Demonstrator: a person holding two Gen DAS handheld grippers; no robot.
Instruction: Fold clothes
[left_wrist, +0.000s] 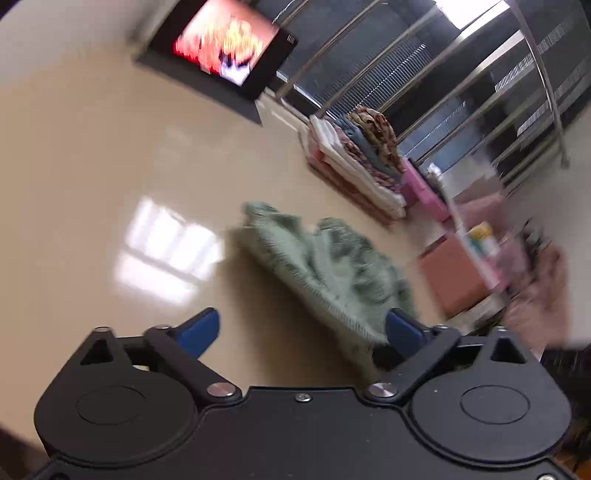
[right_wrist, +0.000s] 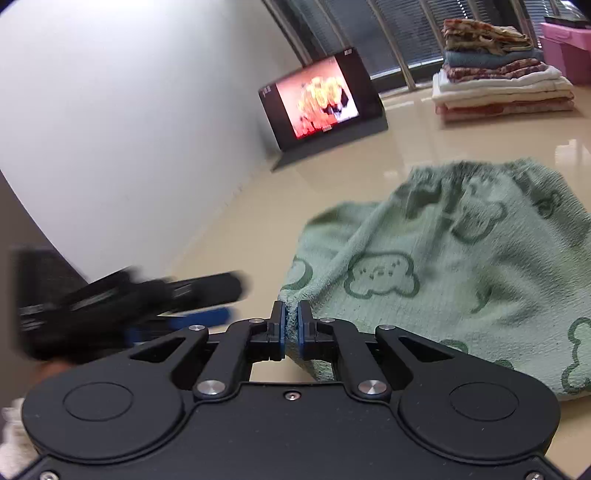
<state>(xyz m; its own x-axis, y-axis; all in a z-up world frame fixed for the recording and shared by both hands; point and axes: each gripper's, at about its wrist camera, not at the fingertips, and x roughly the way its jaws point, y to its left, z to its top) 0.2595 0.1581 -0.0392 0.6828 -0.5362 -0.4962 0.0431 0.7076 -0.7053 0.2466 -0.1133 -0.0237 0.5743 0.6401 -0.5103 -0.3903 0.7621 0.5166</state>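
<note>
A light green towel with a cloud pattern (right_wrist: 461, 266) lies rumpled on the glossy beige floor (right_wrist: 424, 147). My right gripper (right_wrist: 291, 317) is shut on the towel's near corner, with the cloth pinched between the blue pads. In the left wrist view the same towel (left_wrist: 332, 266) lies ahead and to the right. My left gripper (left_wrist: 303, 328) is open and empty just short of the towel, its right fingertip (left_wrist: 402, 328) next to the fringe. The left gripper also shows blurred in the right wrist view (right_wrist: 155, 295), at the left.
A stack of folded clothes (right_wrist: 502, 66) sits on the floor at the back right, and also shows in the left wrist view (left_wrist: 365, 158). A lit screen (right_wrist: 321, 99) leans by the white wall. Pink boxes (left_wrist: 424, 188) and a metal rack (left_wrist: 480, 74) stand behind.
</note>
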